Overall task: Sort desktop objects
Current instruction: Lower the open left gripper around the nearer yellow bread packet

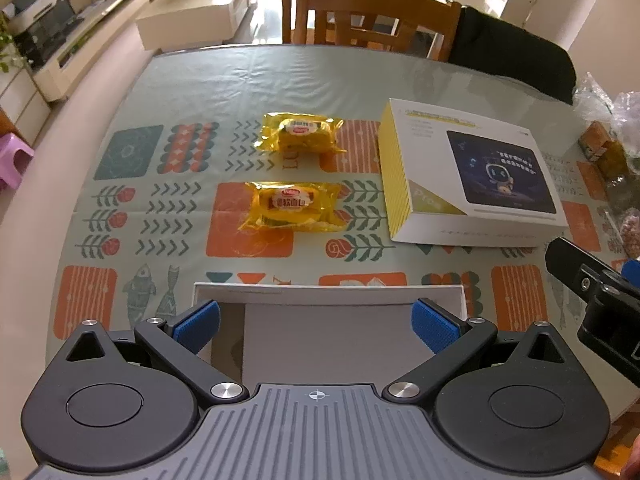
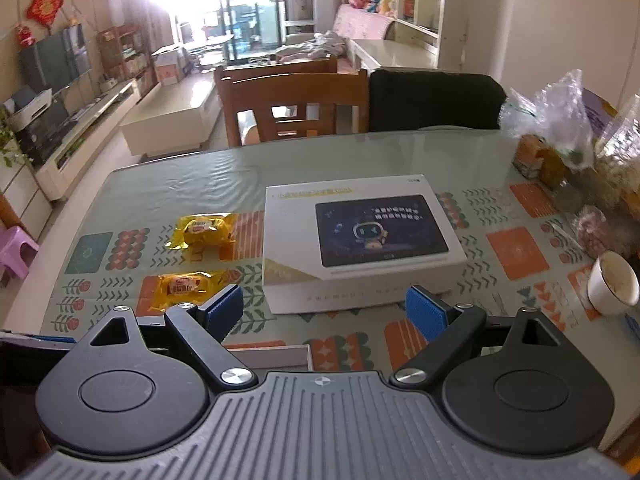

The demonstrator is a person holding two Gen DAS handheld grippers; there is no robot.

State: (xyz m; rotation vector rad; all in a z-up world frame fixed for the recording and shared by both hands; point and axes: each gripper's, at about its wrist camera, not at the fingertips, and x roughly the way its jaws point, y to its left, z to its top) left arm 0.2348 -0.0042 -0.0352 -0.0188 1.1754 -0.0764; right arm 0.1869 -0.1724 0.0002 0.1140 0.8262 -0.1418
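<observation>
Two yellow-wrapped bread packs lie on the patterned tablecloth: a far one (image 1: 299, 133) (image 2: 204, 230) and a near one (image 1: 292, 206) (image 2: 182, 286). A white box lid printed with a tablet picture (image 1: 468, 172) (image 2: 360, 240) lies to their right. An open, empty white box tray (image 1: 328, 320) (image 2: 276, 354) sits at the table's near edge. My left gripper (image 1: 316, 324) is open and empty, hovering over the tray. My right gripper (image 2: 324, 312) is open and empty, just in front of the lid; it also shows at the right edge of the left wrist view (image 1: 592, 292).
Plastic bags with snacks and small cartons (image 2: 560, 140) (image 1: 608, 140) crowd the table's right side, with a white cup (image 2: 614, 284) near the right edge. Wooden chairs (image 1: 372, 20) (image 2: 296, 104) and a black chair (image 2: 436, 98) stand behind the table.
</observation>
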